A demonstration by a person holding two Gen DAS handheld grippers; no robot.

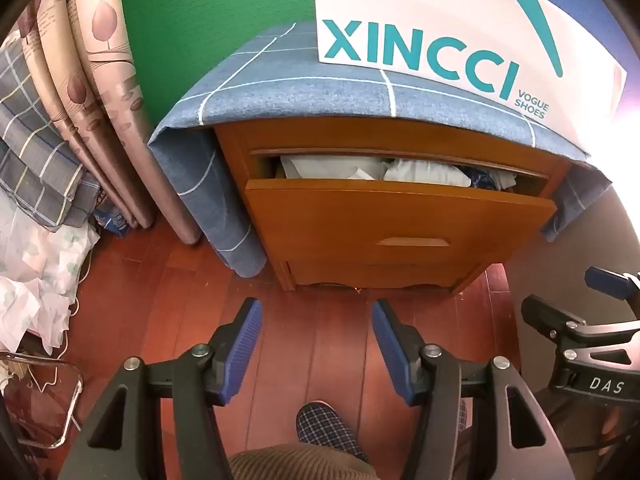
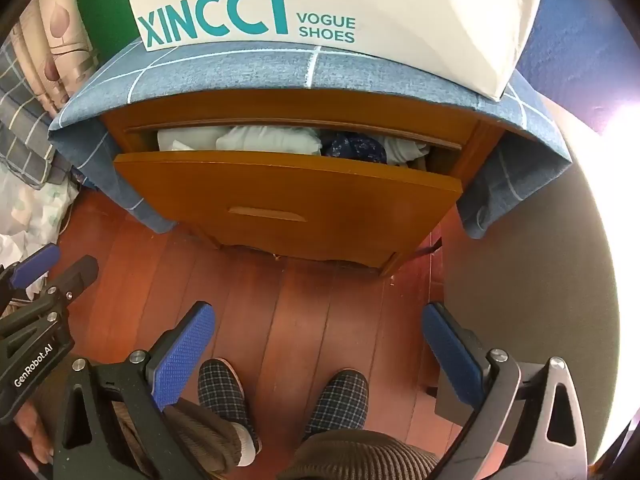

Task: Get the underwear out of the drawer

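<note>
Checked slippers [image 2: 344, 400] stand nearest on the wooden floor [image 2: 280, 312]. Both tongs hang empty over it: right tongs [image 2: 316, 340] wide, left tongs [image 1: 318, 340] partly apart. Farther off, the drawer [image 2: 288, 200] stands ajar, folded underwear [image 2: 268, 140] inside.

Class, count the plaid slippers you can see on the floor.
2: left slipper and right slipper, side by side on the wooden floor before the drawer.

"XINCCI VOGUE SHOES" is printed in teal on white box [image 2: 400, 20] atop cabinet. "DAS" is read on right tongs [image 1: 606, 386]; "GenRobot.AI" on left tongs [image 2: 32, 364].
</note>
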